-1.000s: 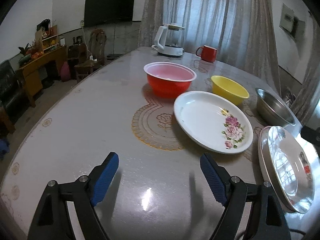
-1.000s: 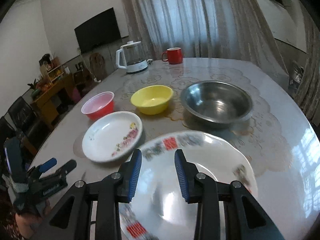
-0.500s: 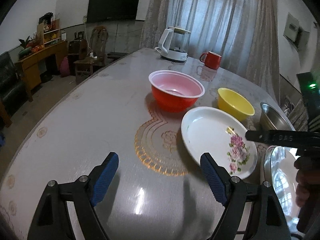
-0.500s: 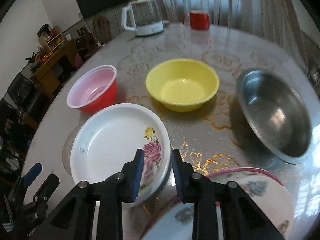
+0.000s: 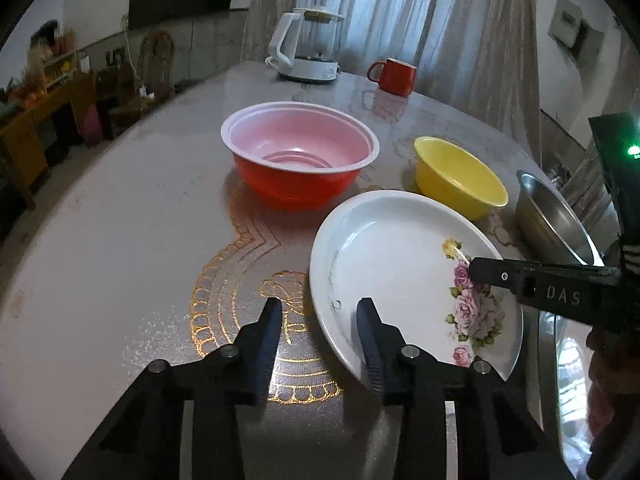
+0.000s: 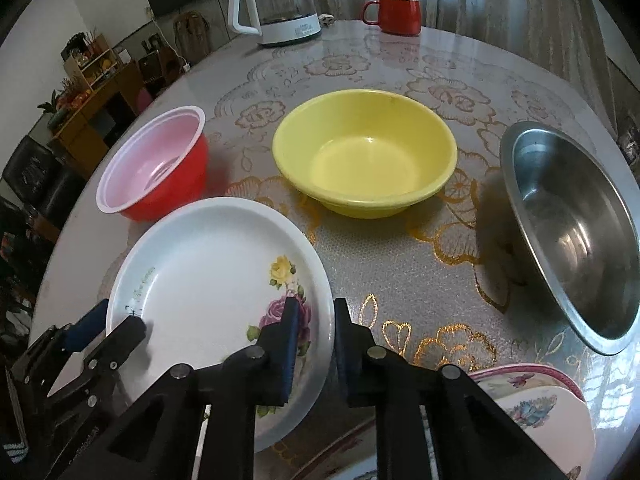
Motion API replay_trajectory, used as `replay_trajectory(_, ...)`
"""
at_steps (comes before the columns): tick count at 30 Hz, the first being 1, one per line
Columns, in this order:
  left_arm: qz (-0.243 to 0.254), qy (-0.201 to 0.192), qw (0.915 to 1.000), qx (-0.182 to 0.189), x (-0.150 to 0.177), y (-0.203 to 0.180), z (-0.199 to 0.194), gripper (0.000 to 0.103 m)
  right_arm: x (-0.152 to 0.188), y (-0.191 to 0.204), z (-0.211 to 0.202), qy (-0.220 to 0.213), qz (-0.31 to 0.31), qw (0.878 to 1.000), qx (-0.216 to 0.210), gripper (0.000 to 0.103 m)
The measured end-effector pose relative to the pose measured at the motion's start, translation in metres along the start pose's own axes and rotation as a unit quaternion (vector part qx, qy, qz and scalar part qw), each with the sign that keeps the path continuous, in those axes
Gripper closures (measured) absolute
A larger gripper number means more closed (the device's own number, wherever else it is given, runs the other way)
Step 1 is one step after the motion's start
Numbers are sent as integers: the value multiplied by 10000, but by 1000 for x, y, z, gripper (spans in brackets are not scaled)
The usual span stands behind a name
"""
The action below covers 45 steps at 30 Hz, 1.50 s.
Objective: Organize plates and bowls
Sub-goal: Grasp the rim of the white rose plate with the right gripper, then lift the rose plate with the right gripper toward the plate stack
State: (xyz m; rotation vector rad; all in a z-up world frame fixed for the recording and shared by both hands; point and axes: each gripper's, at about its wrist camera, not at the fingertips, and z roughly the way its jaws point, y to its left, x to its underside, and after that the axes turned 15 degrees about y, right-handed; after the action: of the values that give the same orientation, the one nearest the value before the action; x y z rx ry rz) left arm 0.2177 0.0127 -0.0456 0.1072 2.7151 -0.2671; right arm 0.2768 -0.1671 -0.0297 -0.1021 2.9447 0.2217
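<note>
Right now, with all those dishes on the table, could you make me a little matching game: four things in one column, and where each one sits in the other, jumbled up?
Things:
1. red bowl
2. steel bowl
3. flowered plate
4. red mug

Places:
A. far end of the table, beside the kettle
B. right of the yellow bowl
C. left of the yellow bowl
D. nearest, its rim between the right tongs

Pairs: 1-C, 2-B, 3-D, 4-A
</note>
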Motion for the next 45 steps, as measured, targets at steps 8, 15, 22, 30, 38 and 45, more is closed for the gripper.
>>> replay_trajectory(8, 123, -2, 9997, -229, 19, 5, -16, 81, 16, 22, -3, 44, -377, 9991, 182, 87)
replay_trajectory(15, -177, -89, 9986, -494, 59, 38, -36, 81, 57, 63, -7, -4, -673, 9977, -80, 86)
replay_trajectory(22, -430, -160, 9979, -459, 97, 63, -55, 81, 118, 94, -13, -233, -633, 9947, -769, 79)
replay_trajectory(30, -365, -192, 9983, -423, 88, 67, -50, 55, 134, 85, -11, -666, -412, 9877, -1350, 78)
replay_trajectory(38, 41, -382, 9983, -438, 80, 63, -43, 61, 135, 94, -9, -1046, -646, 9866, -1077, 77)
replay_trajectory(45, 4, -483, 9974, -532, 82, 66, -45, 70, 133, 105, -11, -1105, -816, 9888, -589, 80)
